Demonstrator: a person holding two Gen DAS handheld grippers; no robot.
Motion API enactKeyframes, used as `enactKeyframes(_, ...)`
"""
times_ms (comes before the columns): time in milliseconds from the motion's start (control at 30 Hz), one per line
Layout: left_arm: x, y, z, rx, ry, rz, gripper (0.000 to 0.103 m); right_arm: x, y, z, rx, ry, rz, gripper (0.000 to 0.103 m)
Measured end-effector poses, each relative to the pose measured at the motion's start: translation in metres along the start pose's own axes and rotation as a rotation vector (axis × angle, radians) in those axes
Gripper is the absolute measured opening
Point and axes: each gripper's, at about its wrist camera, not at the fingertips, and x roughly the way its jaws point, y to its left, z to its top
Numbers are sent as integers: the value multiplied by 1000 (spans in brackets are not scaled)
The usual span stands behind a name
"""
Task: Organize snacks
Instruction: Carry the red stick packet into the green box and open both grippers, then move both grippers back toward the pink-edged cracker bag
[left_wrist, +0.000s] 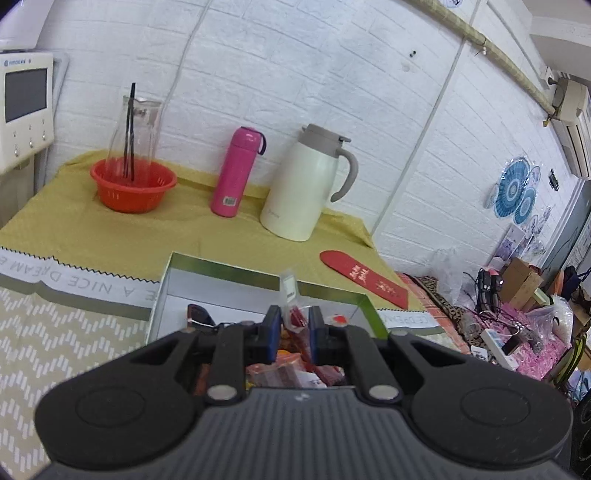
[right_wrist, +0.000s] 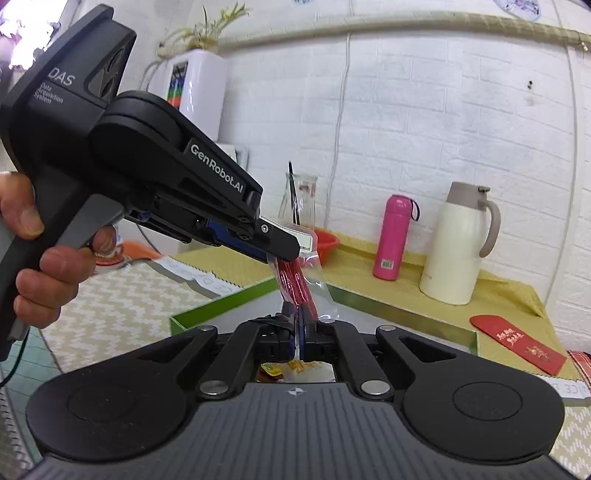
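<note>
So both my claws are clamped on one clear snack packet (right_wrist: 299, 280) with red sticks inside: left claw (right_wrist: 275, 254) pinching its top, right claw (right_wrist: 298, 325) its bottom, holding it up over the green-rimmed box (right_wrist: 399, 314) on the surface.

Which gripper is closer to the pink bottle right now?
Right, judging by the right wrist view. Both grippers clamp the red snack packet; the pink bottle stands beyond, on the right gripper's side.

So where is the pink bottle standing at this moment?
The pink bottle stands upright on the yellow cloth near the white brick wall, between the orange basket on its left and the white thermal jug on its right in both wrist views.
</note>
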Motion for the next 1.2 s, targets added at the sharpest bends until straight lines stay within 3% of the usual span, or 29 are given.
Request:
enactKeyframes(100,21,20,-4,-24,32,30,8,26,6,-7,-25,50,-9,6)
enactKeyframes(133,27,25,-5,-28,44,39,14,33,7,-10,-30,68,-3,10)
enactKeyframes(167,32,31,-8,-26,51,53,39,39,8,-13,-32,95,5,21)
enactKeyframes(200,33,34,-11,-23,56,65,53,44,9,-16,-32,126,12,26)
enactKeyframes(233,33,37,-14,-24,49,74,59,46,9,-18,-28,136,21,34)
enactKeyframes(333,34,44,-18,-30,50,95,62,46,7,-20,6,120,39,50)
enactKeyframes(400,33,47,-19,-61,63,108,66,46,3,-19,45,120,27,72)
enactKeyframes(433,33,47,-19,-71,65,120,67,48,1,-19,63,116,20,94)
enactKeyframes(467,31,46,-19,-68,62,135,69,46,-1,-19,82,107,19,103)
enactKeyframes(600,22,37,-18,-13,33,169,73,40,-4,-19,123,95,30,103)
enactKeyframes(700,13,35,-15,-37,34,152,78,35,-1,-17,120,94,25,103)
enactKeyframes(733,9,34,-15,-36,28,152,84,32,0,-17,118,94,30,103)
enactKeyframes(767,4,31,-15,-23,20,161,100,29,2,-16,114,92,36,103)
enactKeyframes(800,-1,28,-16,-5,4,173,103,25,4,-16,106,89,44,103)
enactKeyframes(867,-14,21,-19,36,-26,177,103,17,10,-15,87,89,50,103)
enactKeyframes(1000,-34,12,-29,74,-13,198,103,0,20,-16,55,117,69,103)
enactKeyframes(1200,-58,11,-58,87,73,113,103,-28,36,-31,49,195,109,103)
